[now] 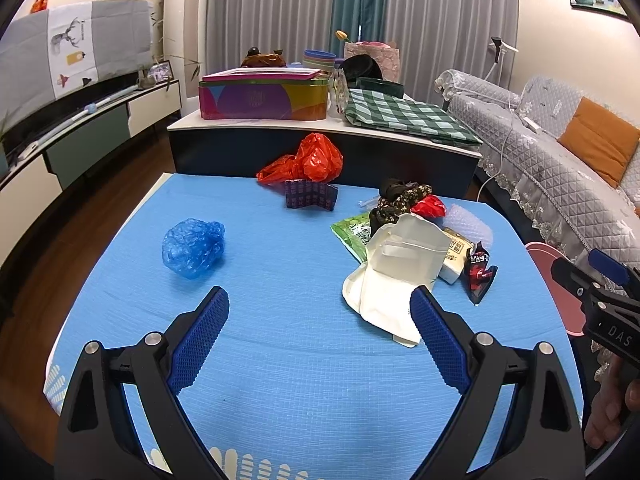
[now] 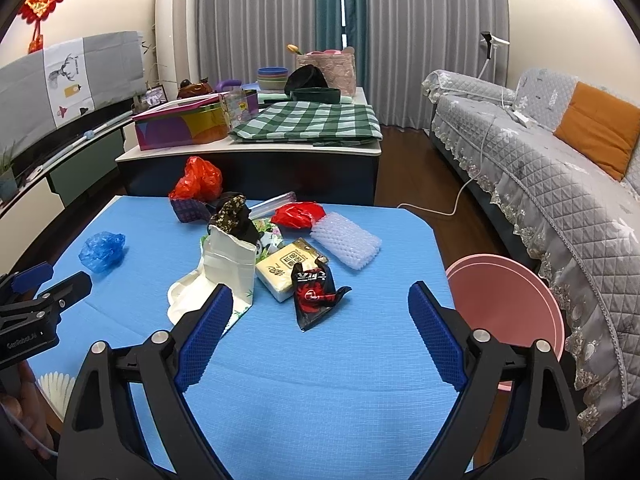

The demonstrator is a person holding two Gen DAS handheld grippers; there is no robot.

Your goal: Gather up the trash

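Trash lies on a blue mat (image 1: 288,360) (image 2: 320,380). A crumpled blue plastic bag (image 1: 193,247) (image 2: 102,251) sits at the left. A white paper bag (image 1: 396,276) (image 2: 224,276), a black-red snack wrapper (image 1: 480,276) (image 2: 316,294), a yellow tissue pack (image 2: 284,268), bubble wrap (image 2: 346,244), red wrappers (image 2: 298,214) and an orange bag (image 1: 308,162) (image 2: 196,180) lie further on. My left gripper (image 1: 320,304) is open and empty above the mat, near the white bag. My right gripper (image 2: 320,300) is open and empty, just short of the snack wrapper.
A pink bin (image 2: 508,312) (image 1: 548,280) stands right of the mat, beside a grey sofa (image 2: 560,168). A low table (image 1: 320,132) with a tin box and checked cloth stands behind the mat. A dark purple box (image 1: 310,196) lies by the orange bag.
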